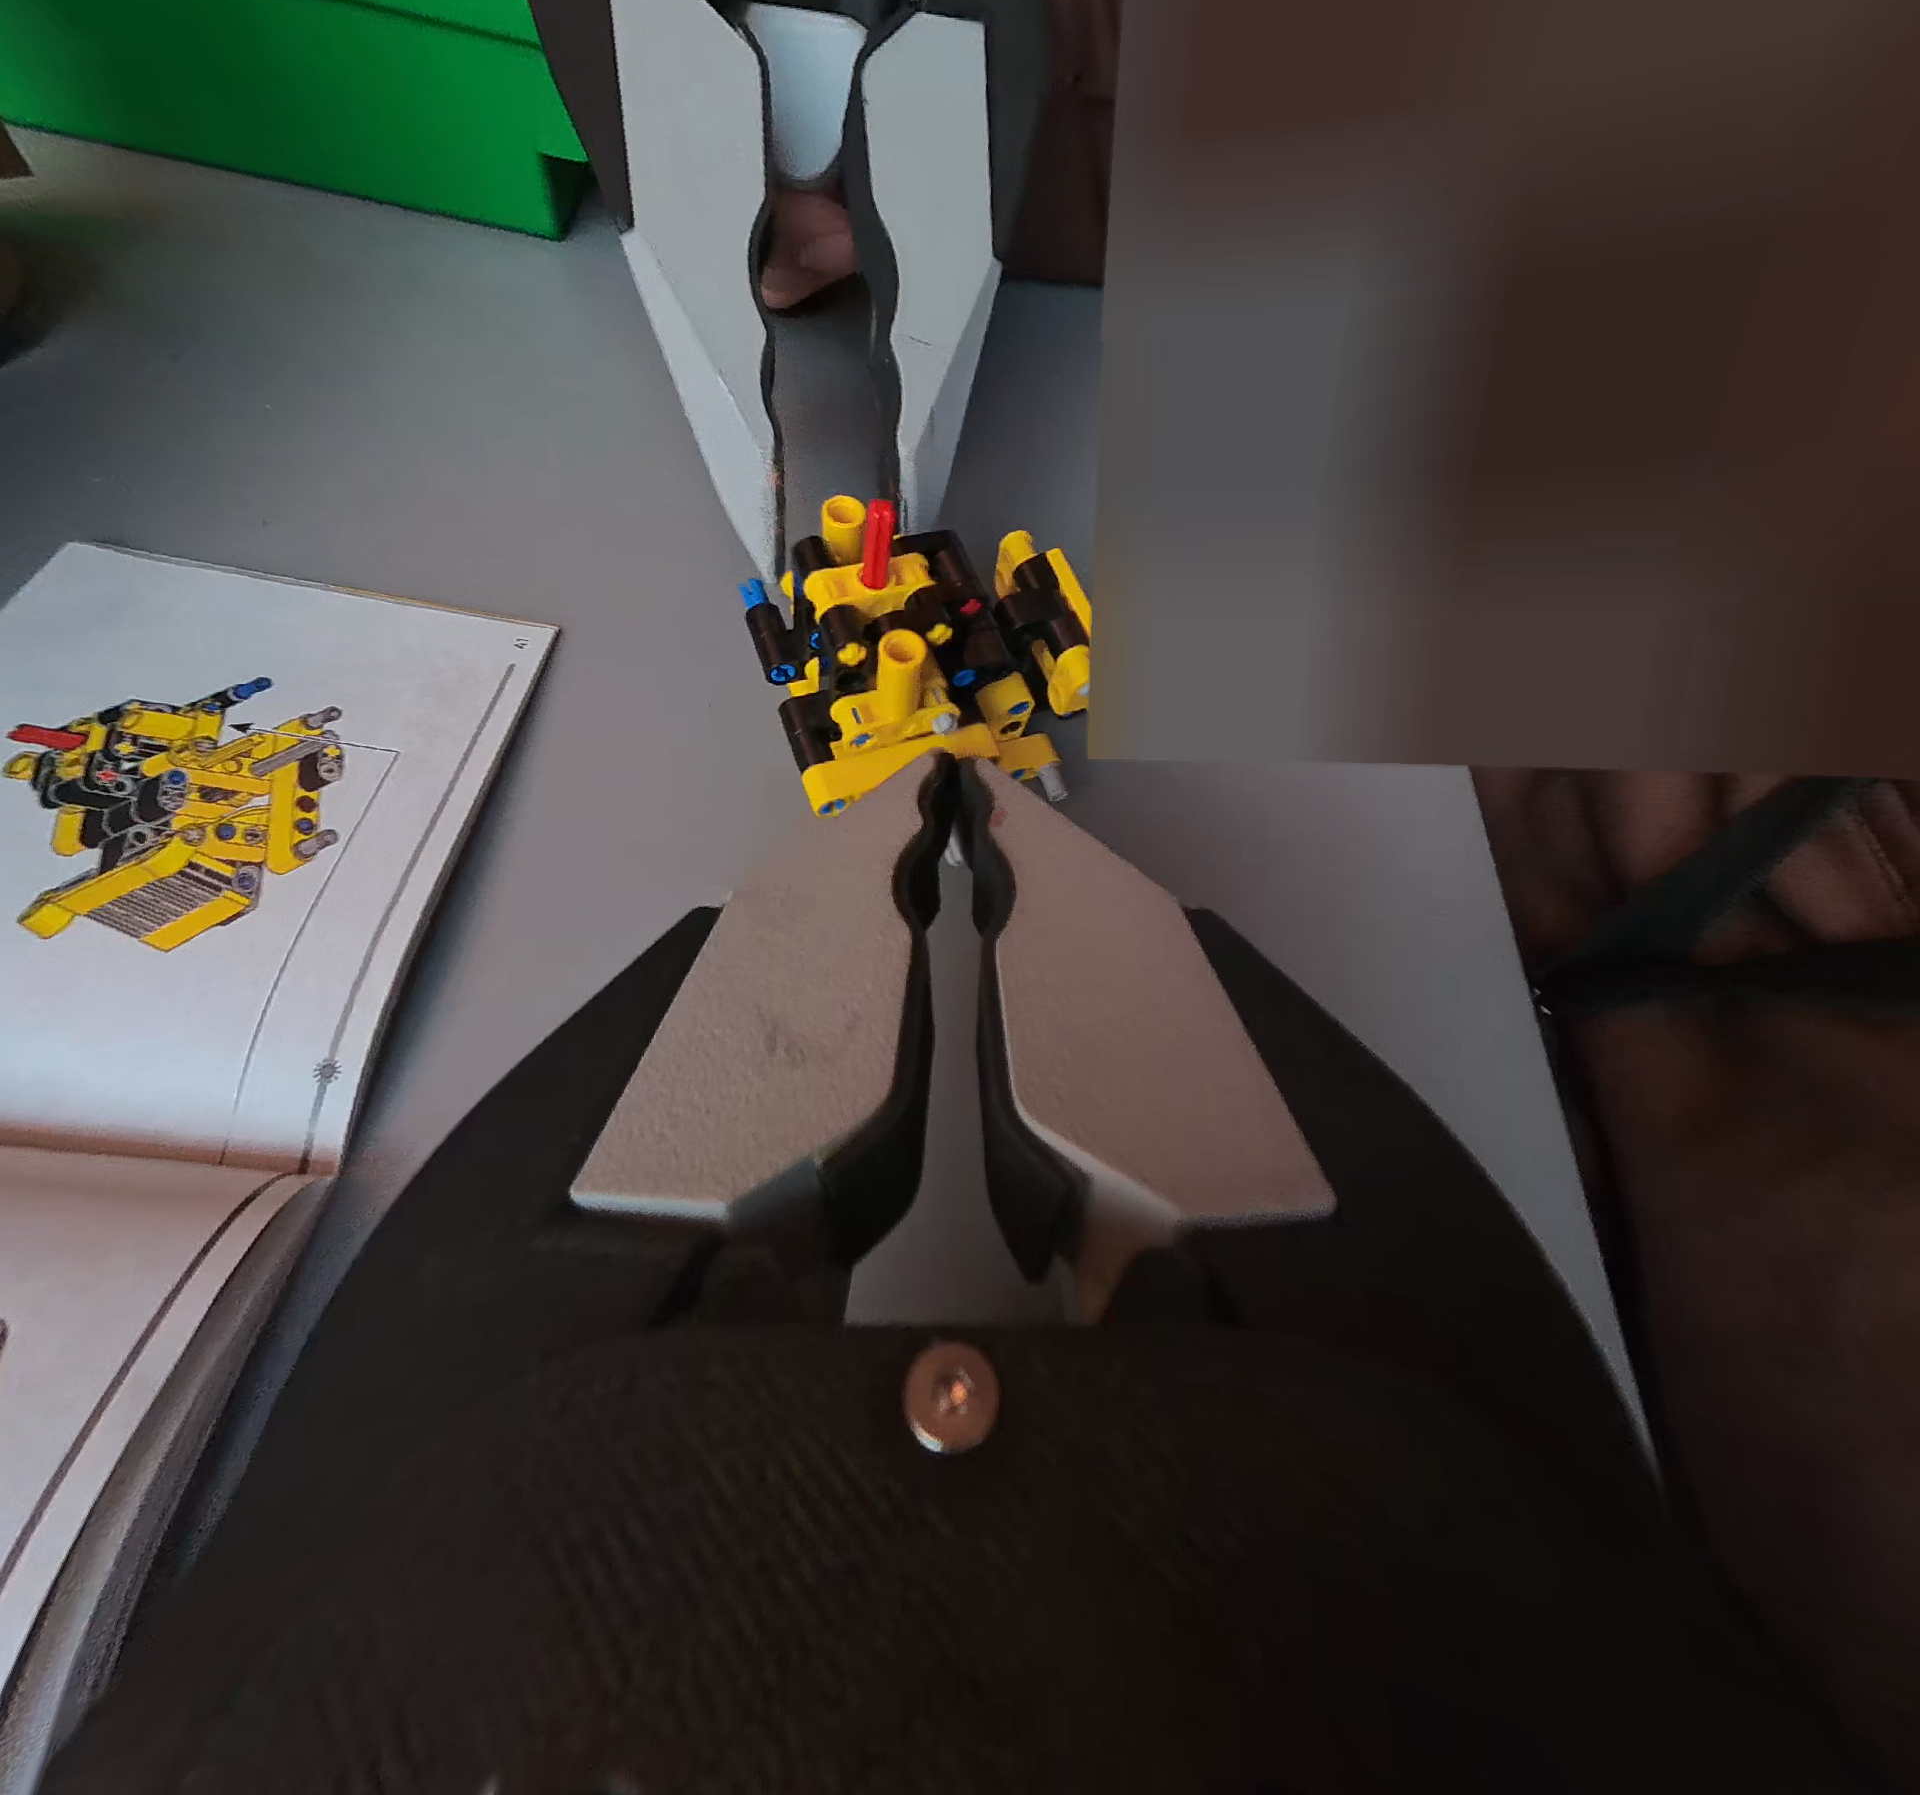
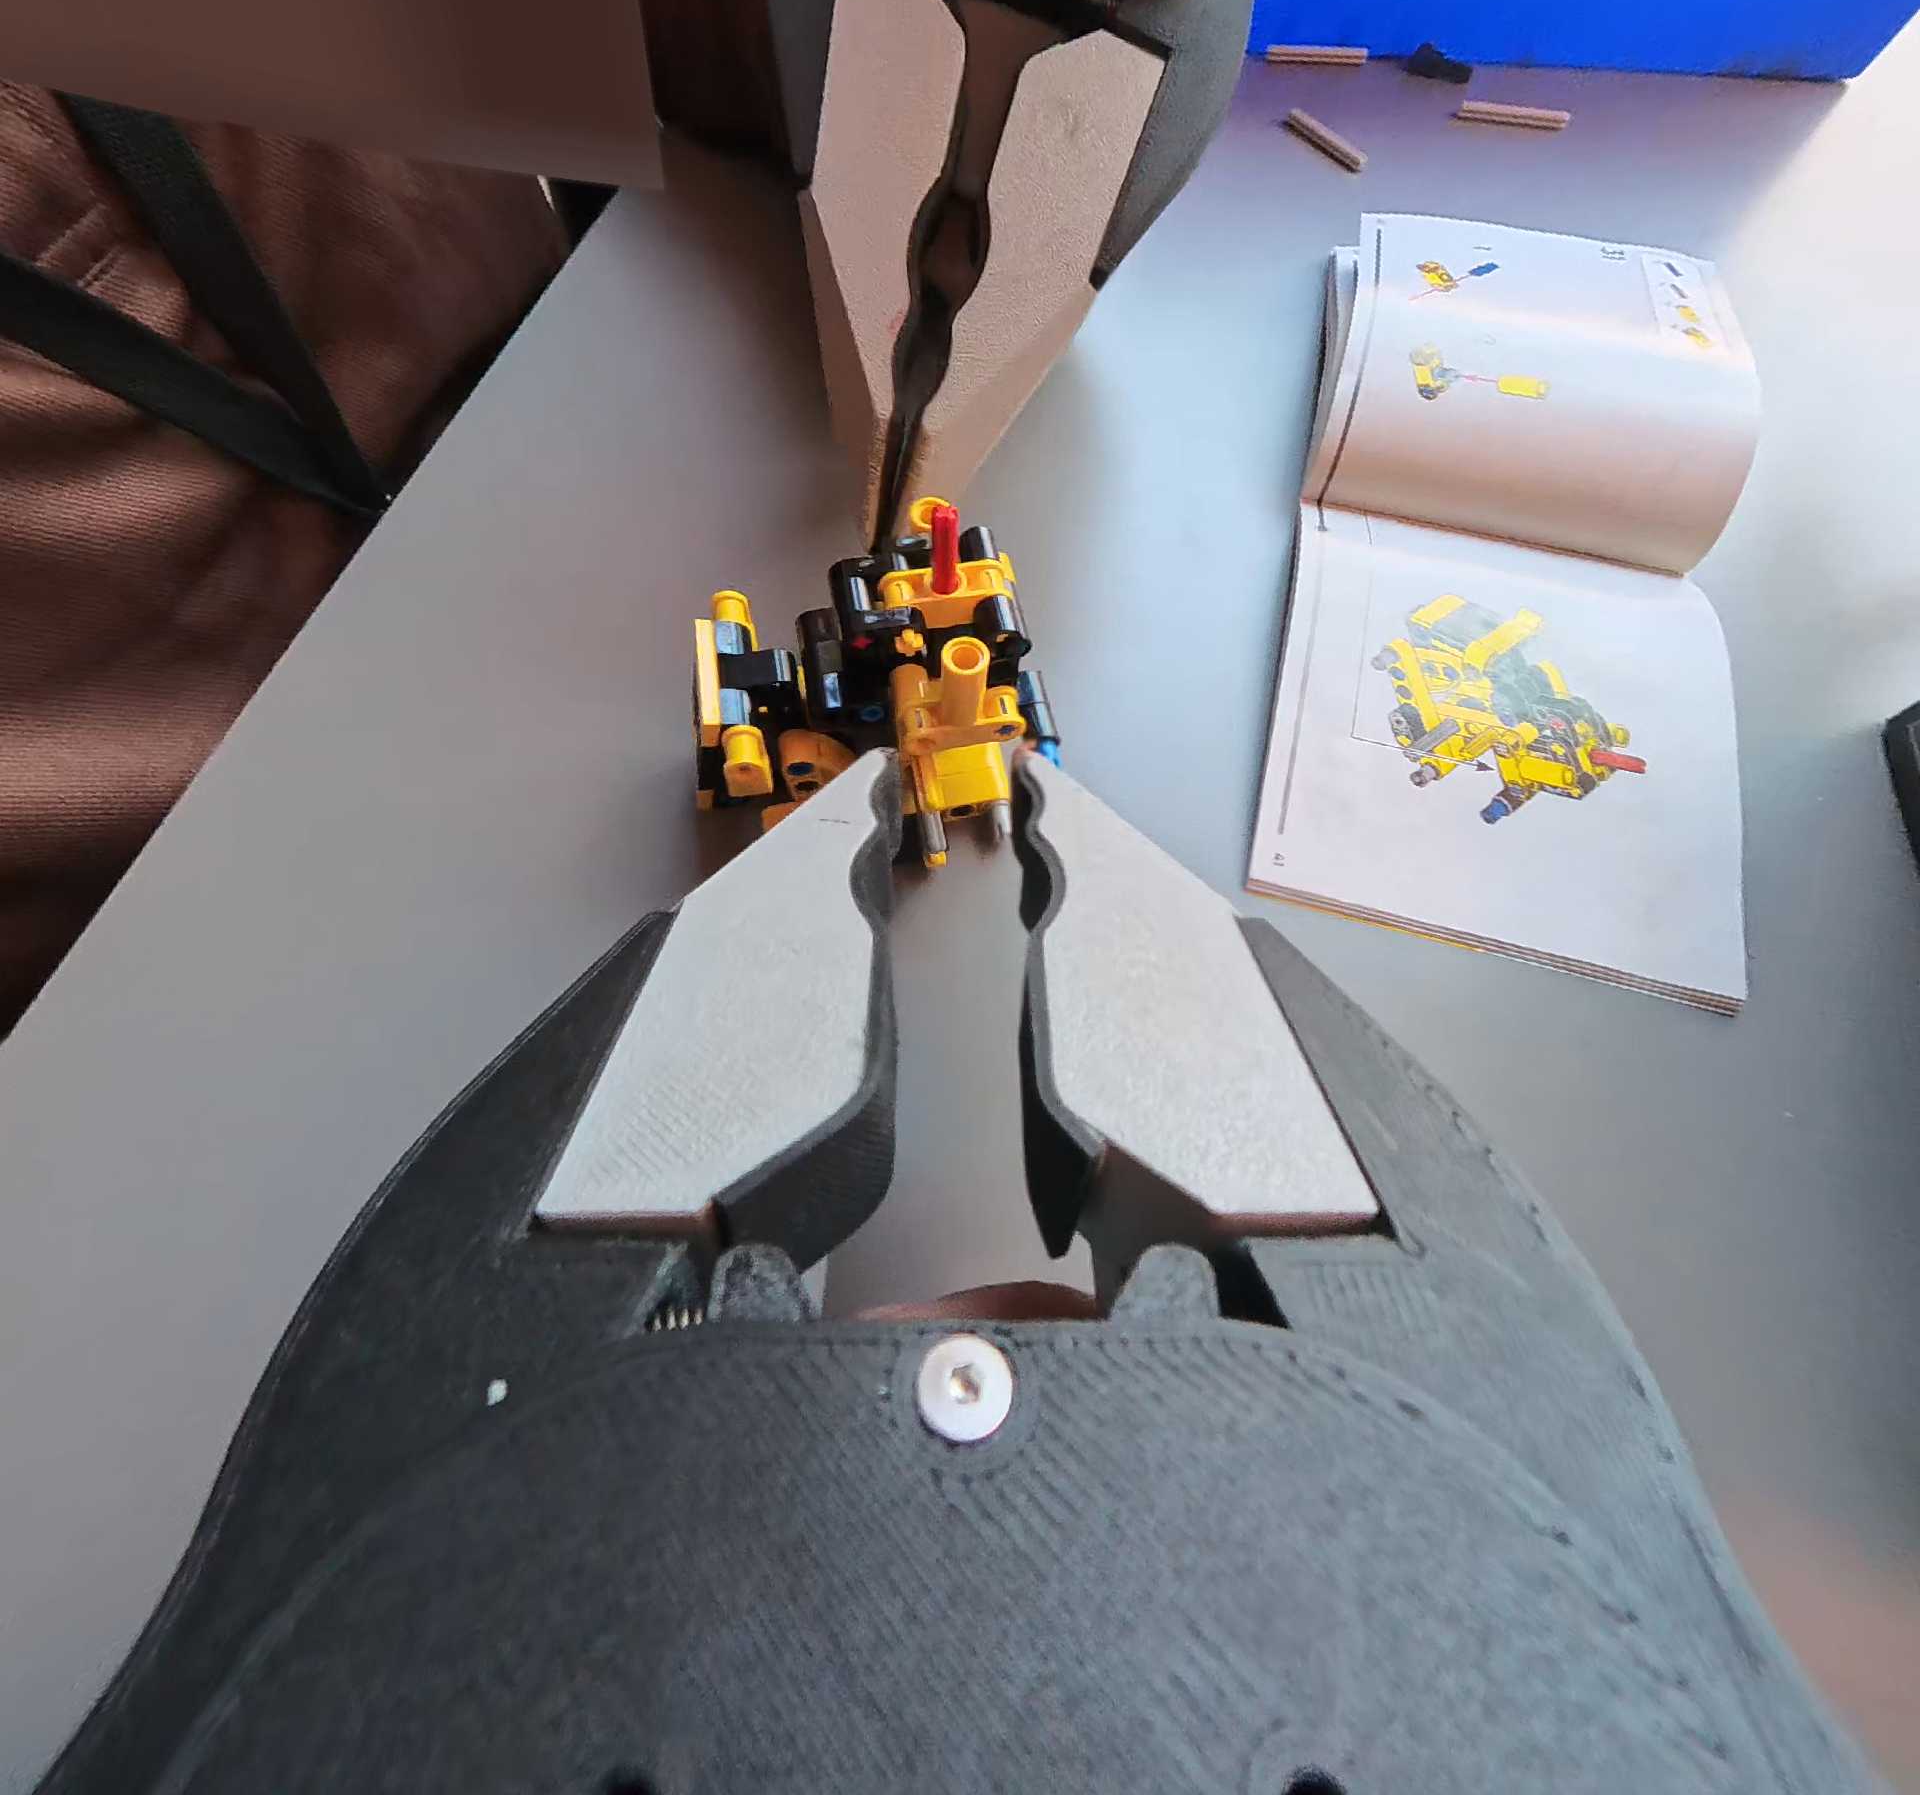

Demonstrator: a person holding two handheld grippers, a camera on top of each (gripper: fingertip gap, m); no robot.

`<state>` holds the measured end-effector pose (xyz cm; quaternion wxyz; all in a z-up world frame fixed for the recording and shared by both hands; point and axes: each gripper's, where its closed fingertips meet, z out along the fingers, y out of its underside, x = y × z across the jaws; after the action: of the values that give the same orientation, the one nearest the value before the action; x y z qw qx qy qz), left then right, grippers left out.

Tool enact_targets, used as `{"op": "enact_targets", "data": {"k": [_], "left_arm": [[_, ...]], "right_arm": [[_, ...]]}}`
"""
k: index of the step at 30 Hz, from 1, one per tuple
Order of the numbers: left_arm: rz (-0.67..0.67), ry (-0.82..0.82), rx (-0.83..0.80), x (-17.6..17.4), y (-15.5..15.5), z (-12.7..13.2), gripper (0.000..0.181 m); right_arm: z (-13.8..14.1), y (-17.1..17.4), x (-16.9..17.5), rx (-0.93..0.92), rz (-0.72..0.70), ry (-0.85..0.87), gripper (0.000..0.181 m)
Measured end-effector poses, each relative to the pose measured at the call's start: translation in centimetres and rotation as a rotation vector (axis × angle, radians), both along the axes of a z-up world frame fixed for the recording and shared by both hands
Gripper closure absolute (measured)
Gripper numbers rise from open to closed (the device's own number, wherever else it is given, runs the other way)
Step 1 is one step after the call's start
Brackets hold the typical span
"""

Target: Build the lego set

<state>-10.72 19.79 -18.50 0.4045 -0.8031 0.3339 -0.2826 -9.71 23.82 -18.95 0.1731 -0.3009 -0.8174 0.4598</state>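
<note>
Yellow-black lego model (image 2: 894, 675), grey table (image 2: 1143, 519)

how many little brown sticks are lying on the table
3, all at the table's far end near the blue box: one against it, one right, one angled nearer. Others may be hidden.

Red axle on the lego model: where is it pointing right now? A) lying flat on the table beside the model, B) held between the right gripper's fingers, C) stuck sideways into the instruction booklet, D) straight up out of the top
D: the red axle stands upright out of a yellow piece on top of the lego model, clear of the right gripper, whose fingers flank a yellow block at the model's near end.
</note>
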Motion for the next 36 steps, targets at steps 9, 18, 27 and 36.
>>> {"op": "enact_targets", "data": {"k": [9, 18, 27, 36], "left_arm": [[0.031, -0.016, -0.009, 0.2, 0.5, 0.1, 0.181], [0.03, -0.016, -0.012, 0.5, 0.3, 0.0, 0.181], [0.102, 0.022, 0.023, -0.7, 1.5, -0.1, 0.181], [0.036, -0.079, -0.019, -0.3, 0.6, 0.7, 0.179]], "right_arm": [[-0.1, -0.7, 0.9, -0.007, 0.041, -0.027, 0.181], [-0.5, -0.1, 0.4, 0.043, 0.002, 0.002, 0.166], [-0.7, -0.9, 1.0, 0.05, 0.027, -0.036, 0.174], [0.0, 0.1, -0.1, 0.045, -0.053, 0.01, 0.154]]}}
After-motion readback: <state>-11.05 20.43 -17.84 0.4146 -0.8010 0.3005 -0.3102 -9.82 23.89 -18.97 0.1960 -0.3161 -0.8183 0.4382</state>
